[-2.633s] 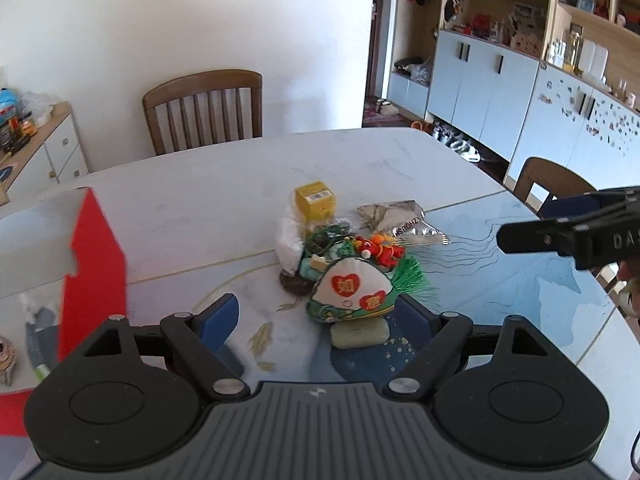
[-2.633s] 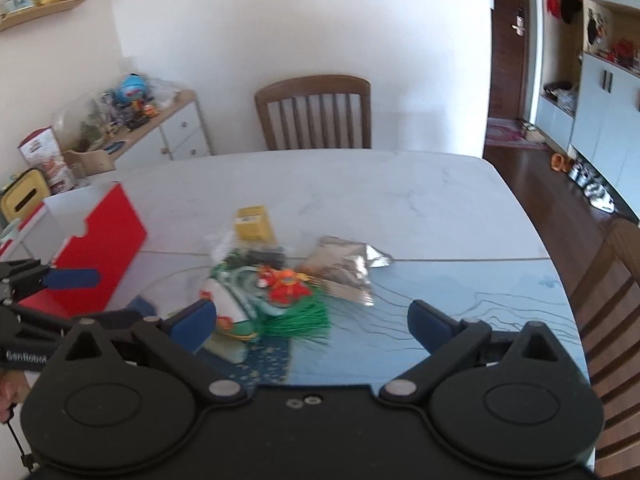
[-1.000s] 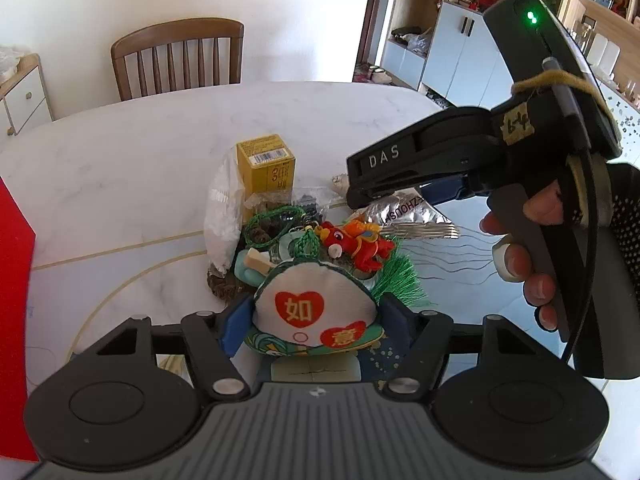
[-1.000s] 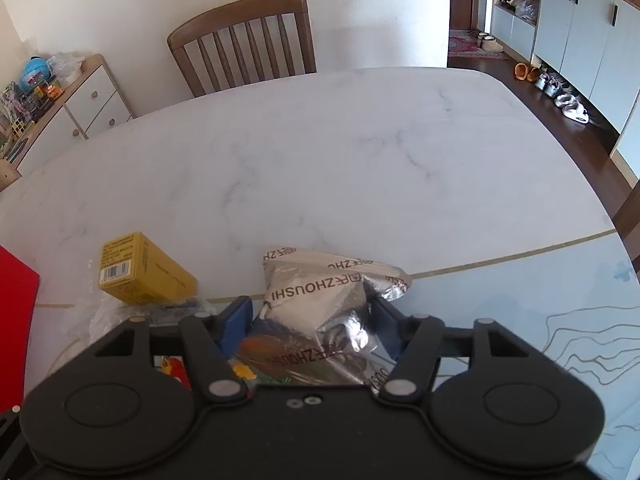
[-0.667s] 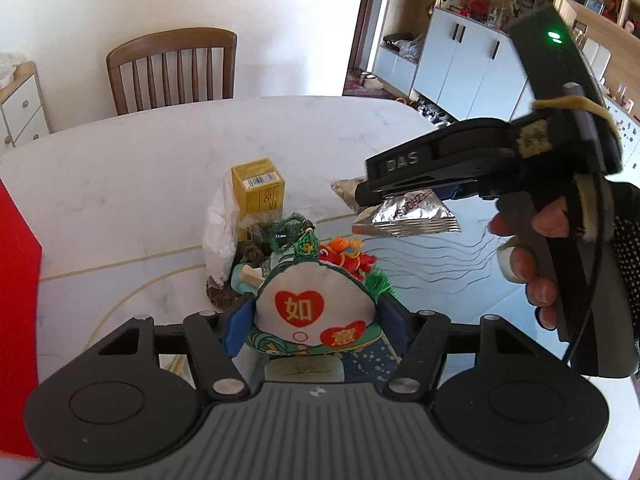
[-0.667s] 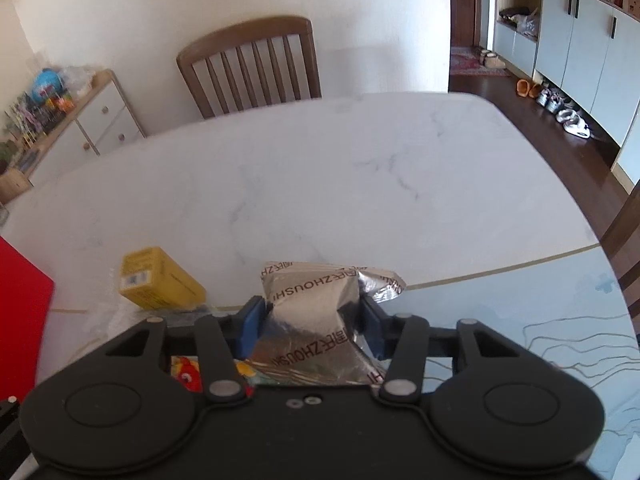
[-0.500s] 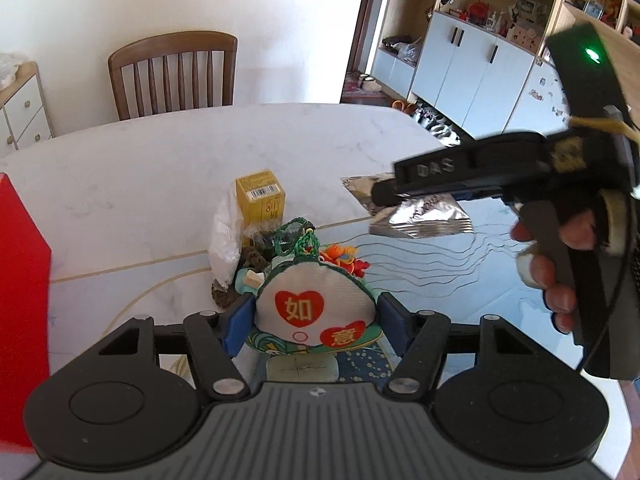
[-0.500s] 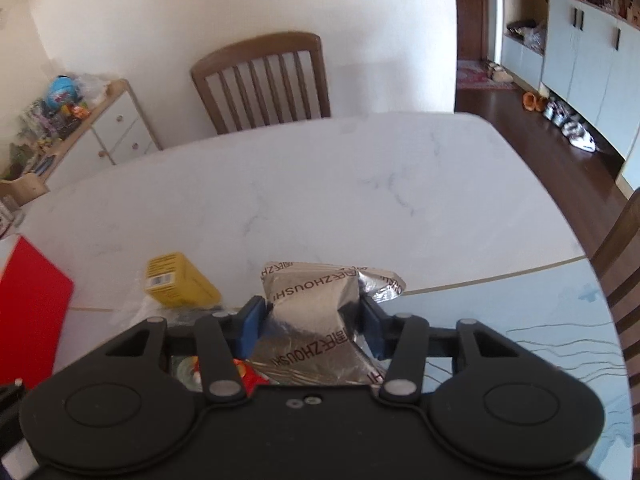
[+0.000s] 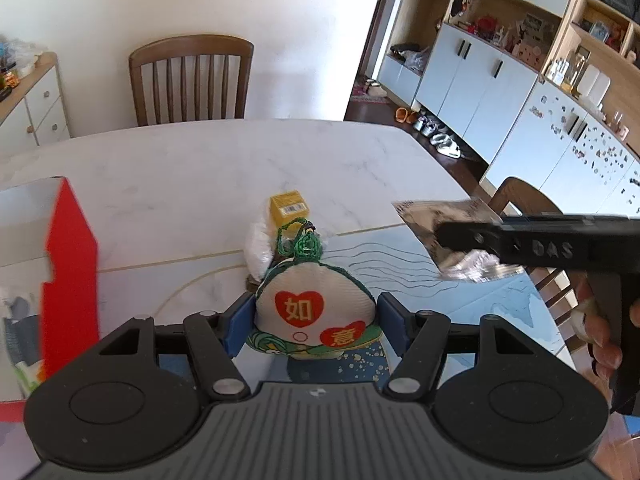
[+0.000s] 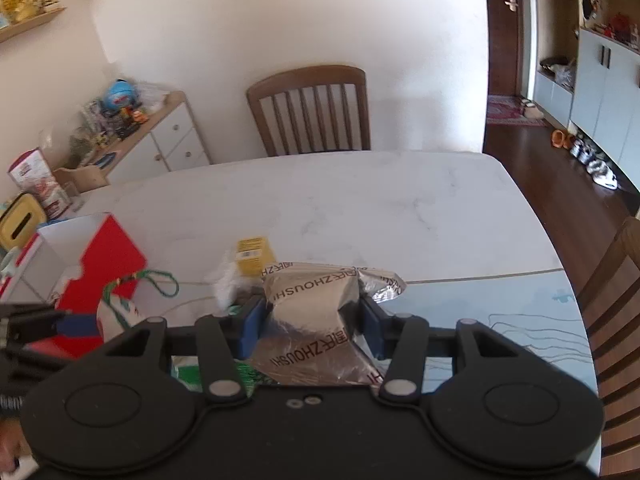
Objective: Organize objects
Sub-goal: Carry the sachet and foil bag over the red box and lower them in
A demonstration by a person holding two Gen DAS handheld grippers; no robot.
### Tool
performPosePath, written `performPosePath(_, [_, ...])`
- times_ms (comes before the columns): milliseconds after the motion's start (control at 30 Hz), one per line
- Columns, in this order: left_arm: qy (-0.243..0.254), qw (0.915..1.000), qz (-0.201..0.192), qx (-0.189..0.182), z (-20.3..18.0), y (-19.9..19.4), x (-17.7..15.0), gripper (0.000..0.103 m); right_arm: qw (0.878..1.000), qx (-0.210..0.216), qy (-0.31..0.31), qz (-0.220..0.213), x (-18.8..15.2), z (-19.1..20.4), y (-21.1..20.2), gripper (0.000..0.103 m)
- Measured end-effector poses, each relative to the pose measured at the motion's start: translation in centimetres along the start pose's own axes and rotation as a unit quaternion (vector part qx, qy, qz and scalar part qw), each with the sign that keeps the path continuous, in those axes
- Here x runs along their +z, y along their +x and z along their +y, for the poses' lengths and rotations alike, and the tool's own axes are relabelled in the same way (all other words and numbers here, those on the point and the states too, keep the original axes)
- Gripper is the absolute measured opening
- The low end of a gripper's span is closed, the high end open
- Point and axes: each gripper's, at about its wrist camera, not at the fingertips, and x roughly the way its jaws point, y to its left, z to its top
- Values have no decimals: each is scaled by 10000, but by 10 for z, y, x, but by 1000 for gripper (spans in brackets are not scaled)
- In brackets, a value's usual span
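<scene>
You are lifting 2 items: left gripper (image 9: 316,314) clamping the sachet (image 9: 314,312), right gripper (image 10: 310,326) clamping the foil bag (image 10: 310,320); next, carrying both to the red box (image 10: 102,266)

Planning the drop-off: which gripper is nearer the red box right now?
Left. The left gripper, shut on the embroidered pouch, is beside the red box. The right gripper, holding the foil packet, is farther right.
</scene>
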Motion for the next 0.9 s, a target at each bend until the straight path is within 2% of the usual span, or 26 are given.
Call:
performPosePath(200, [-173,9998,-26,-34,21,-32,2,66,9999,136,-64,-78,-4,17,-24,50])
performPosePath(433, [-148,9999,22,75,46,-63,2,66,9988,377,-264,-166,-6,54,-38,50])
performPosePath(633, [-219,9996,-25,190,74,-90,0,66,9966,621,-508,-200,-3,94,-39,50])
performPosePath(900, [-403,9979,-124,493,135,-123,3,66,9922,879,-865,-199,0,157,-28,50])
